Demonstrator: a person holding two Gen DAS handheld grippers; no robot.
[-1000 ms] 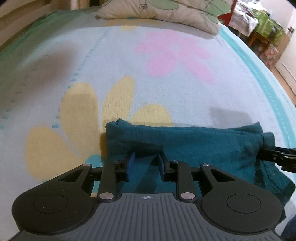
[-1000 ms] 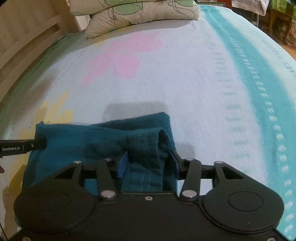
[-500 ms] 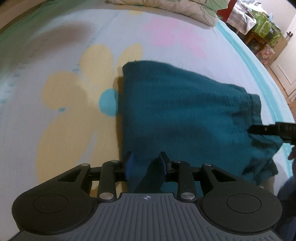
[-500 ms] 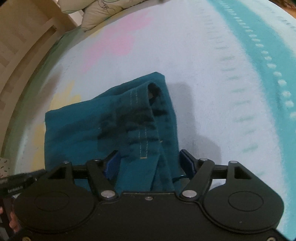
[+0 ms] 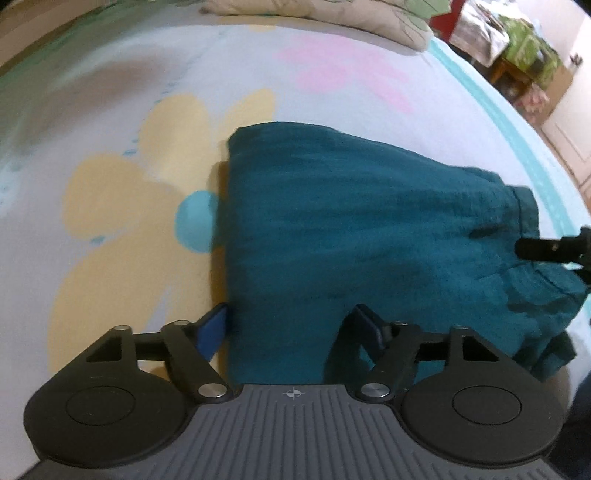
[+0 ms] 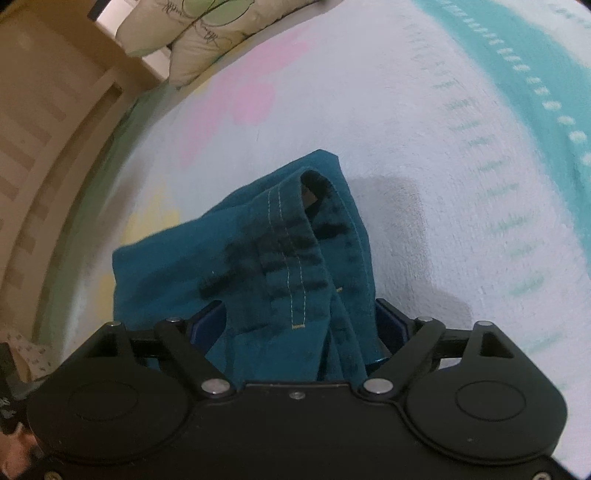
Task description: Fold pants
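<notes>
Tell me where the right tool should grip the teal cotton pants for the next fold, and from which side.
Grip the stitched waistband hem of the teal cotton pants, coming from the near edge. That edge is thick and layered, and it already runs between the right tool's spread fingers.

You see a pale bedspread with yellow, pink and teal flowers, pillows by the wooden headboard, cluttered furniture beyond.
</notes>
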